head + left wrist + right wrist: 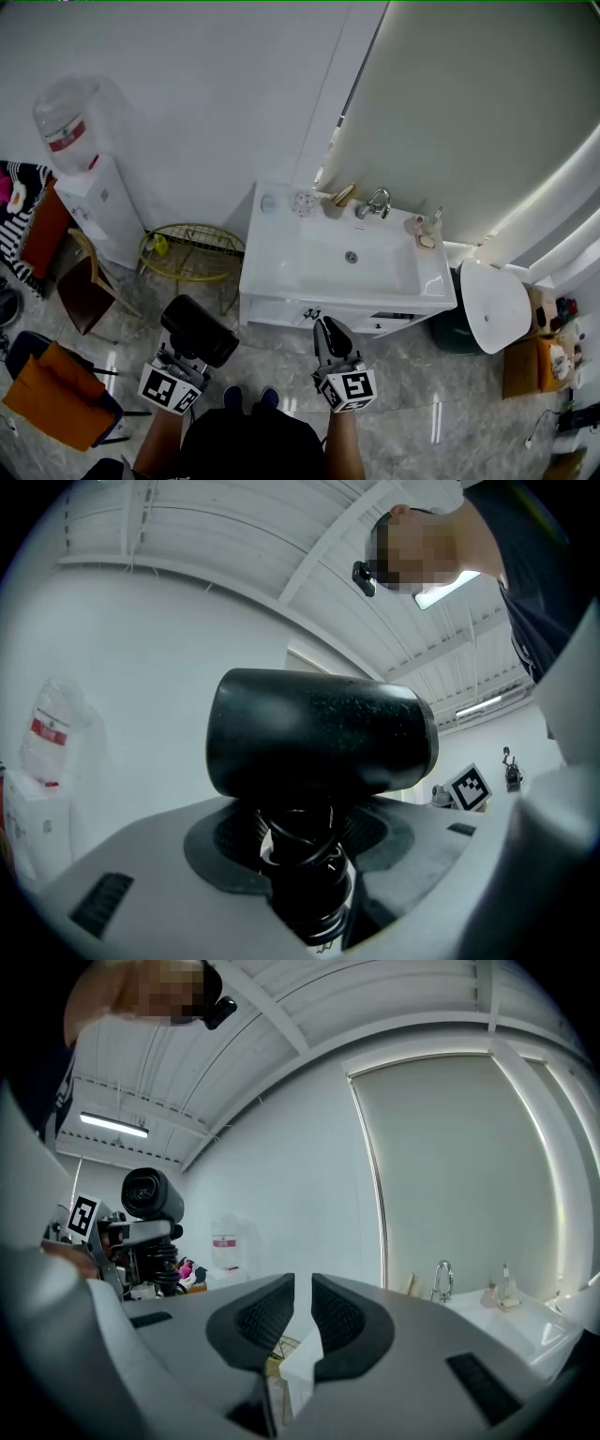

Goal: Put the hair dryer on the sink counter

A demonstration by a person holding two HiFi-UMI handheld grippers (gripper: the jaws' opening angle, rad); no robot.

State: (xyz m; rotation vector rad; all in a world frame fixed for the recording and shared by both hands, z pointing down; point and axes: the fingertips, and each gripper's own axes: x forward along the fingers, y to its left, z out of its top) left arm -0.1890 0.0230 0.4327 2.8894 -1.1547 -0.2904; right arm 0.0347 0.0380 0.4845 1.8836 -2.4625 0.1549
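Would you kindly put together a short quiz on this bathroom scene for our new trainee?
1. What is clamped in the left gripper?
A. a black hair dryer
B. a towel
C. nothing
2. Which metal fixture stands at the back edge of the sink counter, near the wall?
3. True or false: the hair dryer lies on the sink counter.

Key
1. A: the jaws hold it by the handle.
2. The faucet.
3. False: it is held in front of the counter, above the floor.
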